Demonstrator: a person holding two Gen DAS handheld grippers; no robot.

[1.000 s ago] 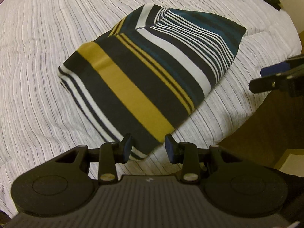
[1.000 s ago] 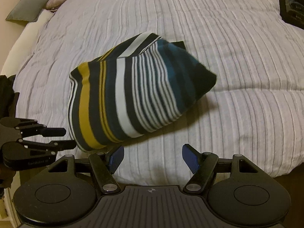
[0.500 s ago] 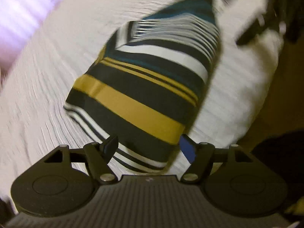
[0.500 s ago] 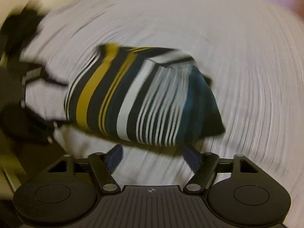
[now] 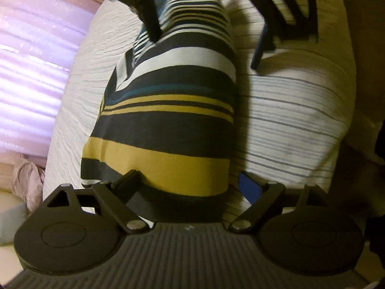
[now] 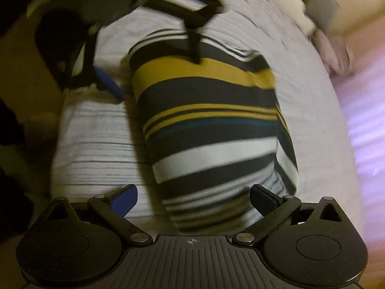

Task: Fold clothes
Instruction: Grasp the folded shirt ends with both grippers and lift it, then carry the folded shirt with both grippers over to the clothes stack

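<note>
Striped bedding (image 5: 288, 110) is seen under the folded striped garment (image 5: 168, 125) in the left view; the left tool (image 5: 190, 185) has been lowered astride its yellow end, jaws opening, nothing clenched. In the right view, the right tool (image 6: 192, 197) is spread wide over the opposite end, so a lift is probably prepared.

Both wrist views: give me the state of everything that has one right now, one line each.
Striped garment: folded into a compact bundle, lying on the bed.
Left hand-held gripper: jaws opening, astride the bundle's mustard-striped end, pads not pressing it.
Right hand-held gripper: jaws opening, wide, astride the thin-striped end, nothing gripped.
Bedspread: spread flat under the bundle, lightly rippled.
</note>
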